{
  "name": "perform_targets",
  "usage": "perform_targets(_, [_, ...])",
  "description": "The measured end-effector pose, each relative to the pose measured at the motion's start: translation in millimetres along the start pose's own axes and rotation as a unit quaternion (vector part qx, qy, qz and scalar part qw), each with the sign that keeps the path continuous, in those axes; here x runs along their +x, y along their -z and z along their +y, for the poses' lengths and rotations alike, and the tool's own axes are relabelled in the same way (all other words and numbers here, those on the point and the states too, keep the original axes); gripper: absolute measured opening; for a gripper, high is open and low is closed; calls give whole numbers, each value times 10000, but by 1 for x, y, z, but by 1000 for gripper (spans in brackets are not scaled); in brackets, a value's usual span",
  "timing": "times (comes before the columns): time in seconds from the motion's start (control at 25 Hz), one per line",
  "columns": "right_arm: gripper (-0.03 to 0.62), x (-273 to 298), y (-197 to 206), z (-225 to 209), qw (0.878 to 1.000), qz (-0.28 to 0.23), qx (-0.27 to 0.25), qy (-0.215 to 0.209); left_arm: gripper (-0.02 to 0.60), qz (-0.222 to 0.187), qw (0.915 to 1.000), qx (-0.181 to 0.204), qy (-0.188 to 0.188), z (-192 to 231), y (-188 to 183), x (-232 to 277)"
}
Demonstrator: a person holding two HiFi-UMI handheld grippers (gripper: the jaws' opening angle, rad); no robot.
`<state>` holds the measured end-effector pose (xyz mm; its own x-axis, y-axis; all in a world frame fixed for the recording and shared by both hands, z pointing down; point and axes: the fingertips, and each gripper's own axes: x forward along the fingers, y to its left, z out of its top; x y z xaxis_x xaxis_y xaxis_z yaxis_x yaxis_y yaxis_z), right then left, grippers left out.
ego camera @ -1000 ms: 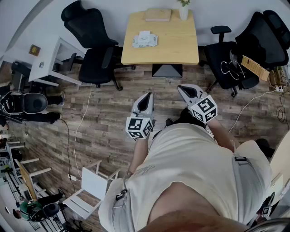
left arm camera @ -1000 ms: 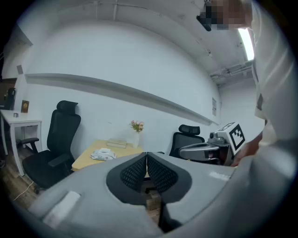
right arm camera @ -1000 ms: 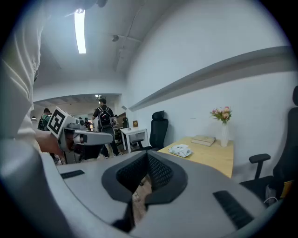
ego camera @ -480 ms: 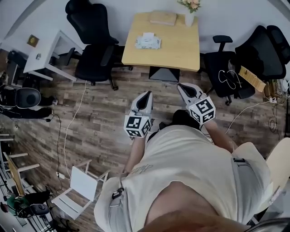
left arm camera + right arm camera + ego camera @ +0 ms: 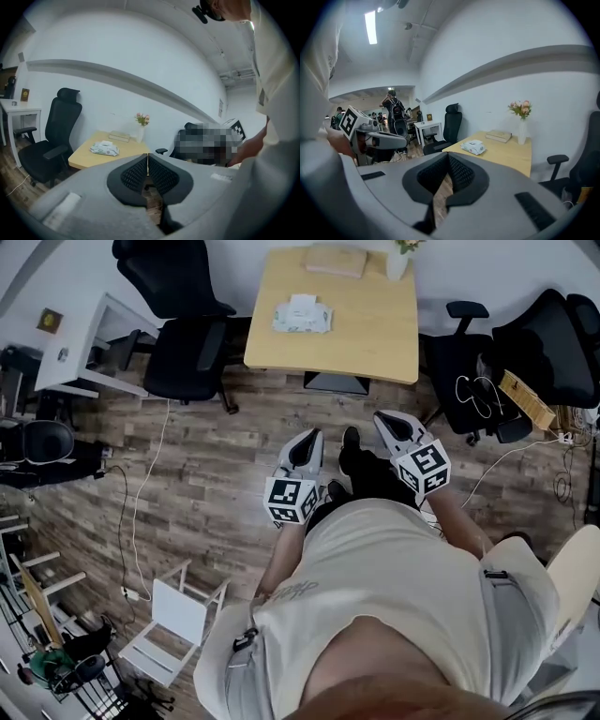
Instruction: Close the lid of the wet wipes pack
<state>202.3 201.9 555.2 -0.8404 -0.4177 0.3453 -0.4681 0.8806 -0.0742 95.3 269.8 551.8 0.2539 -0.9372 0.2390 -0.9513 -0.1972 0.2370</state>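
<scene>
Floor: wood-plank floor [image 5: 216, 456] fills the head view.
Person: seen from above in a pale shirt [image 5: 394, 596], standing at 6 o'clock with a gripper in each hand.
Table: light wooden table [image 5: 366, 324] at 12 o'clock, well apart from the person.
Chairs: one black office chair [image 5: 178, 334] at 10 o'clock beside the table, another [image 5: 534, 343] at 2 o'clock.
Left gripper: the left gripper [image 5: 309, 439] [image 5: 148, 161] is held over the floor and points to 12 o'clock. Its ribbed pads are pressed together with nothing between them.
Right gripper: the right gripper [image 5: 389, 420] [image 5: 449, 161] is beside it and also points to 12 o'clock. Its pads meet at the tip and it holds nothing.
Wet wipes pack: the wet wipes pack [image 5: 302, 315] [image 5: 104, 148] [image 5: 473, 147] lies flat on the table towards its 9 o'clock edge, far from both grippers. A white piece sits on top; I cannot tell whether the lid is open.
Book: a book [image 5: 335, 260] lies at the table's 12 o'clock edge.
Vase: a white vase [image 5: 399, 261] [image 5: 521, 130] with flowers stands at the table's 1 o'clock corner.
</scene>
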Motion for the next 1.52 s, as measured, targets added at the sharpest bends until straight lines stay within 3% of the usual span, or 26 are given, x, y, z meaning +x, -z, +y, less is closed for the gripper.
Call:
perform_targets(0.16, [-2, 44, -5, -21, 9995, 41, 276, -170, 17, 280, 9996, -12, -101, 29, -8, 31])
perform_targets(0.4, [-2, 117, -49, -61, 9983, -394, 285, -320, 16, 469, 9984, 312, 8, 68, -53, 87])
perform_targets(0.64, [-1, 161, -62, -116, 9942, -463, 900, -358, 17, 500, 9987, 82, -98, 104, -84, 145])
perform_targets(0.88, [-2, 215, -70, -142, 9979, -209, 73, -603, 15, 470, 9980, 1, -413, 139, -102, 170])
perform_targets(1.08, [-2, 258, -105, -132, 9954, -410, 94, -860, 15, 602, 9963, -49, -610, 182, -108, 174])
perform_targets(1.28, [-2, 285, -95, -120, 9970, -141, 261, -708, 15, 484, 9981, 38, -369, 217, -121, 184])
perform_targets(1.52, [-2, 301, -120, -98, 9989, -155, 437, 67, 15, 493, 9972, 445, 355, 260, -136, 176])
